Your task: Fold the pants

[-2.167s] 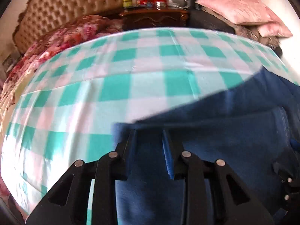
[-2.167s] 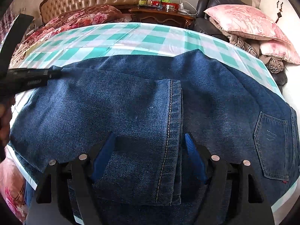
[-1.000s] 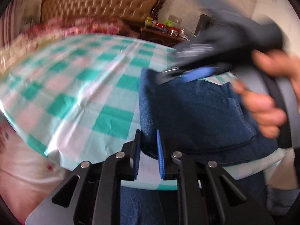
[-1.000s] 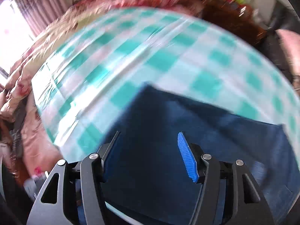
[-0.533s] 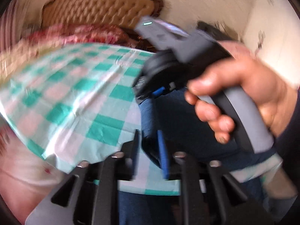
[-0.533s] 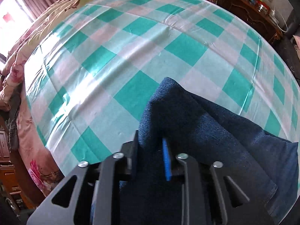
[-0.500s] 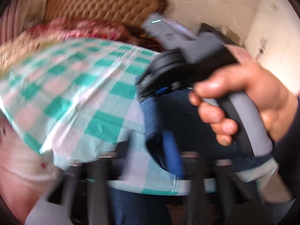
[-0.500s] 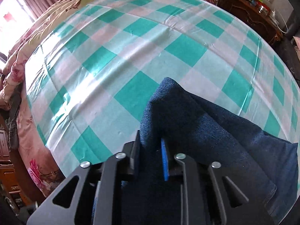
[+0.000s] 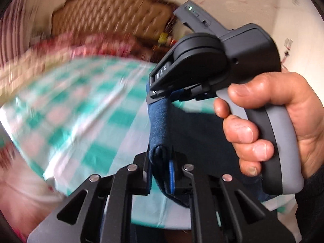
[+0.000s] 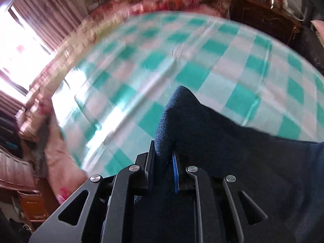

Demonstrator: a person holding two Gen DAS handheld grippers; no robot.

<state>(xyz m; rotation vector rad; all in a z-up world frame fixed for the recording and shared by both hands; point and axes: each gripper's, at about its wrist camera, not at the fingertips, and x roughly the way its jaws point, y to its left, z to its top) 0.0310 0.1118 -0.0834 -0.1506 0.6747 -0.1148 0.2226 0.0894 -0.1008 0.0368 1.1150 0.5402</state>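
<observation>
The dark blue jeans (image 9: 158, 125) are folded on the green and white checked cloth (image 9: 85, 109). My left gripper (image 9: 161, 174) is shut on the folded edge of the jeans near the cloth's front edge. My right gripper (image 10: 164, 168) is shut on the same folded edge of the jeans (image 10: 202, 131) farther along. In the left wrist view the right gripper (image 9: 162, 99) and the hand holding it (image 9: 263, 125) fill the right half, and the denim edge stretches taut between the two grippers, lifted off the cloth.
The checked cloth (image 10: 182, 64) covers a bed. A tufted headboard (image 9: 113, 10) and red floral bedding (image 9: 85, 44) lie behind. A dark wooden nightstand (image 10: 261, 14) with small items stands at the back. A bright window with curtains (image 10: 30, 30) is at the left.
Both grippers have closed on the folded edge of the jeans and are lifting it. The views are motion-blurred and the right gripper has come closer to the left camera.
</observation>
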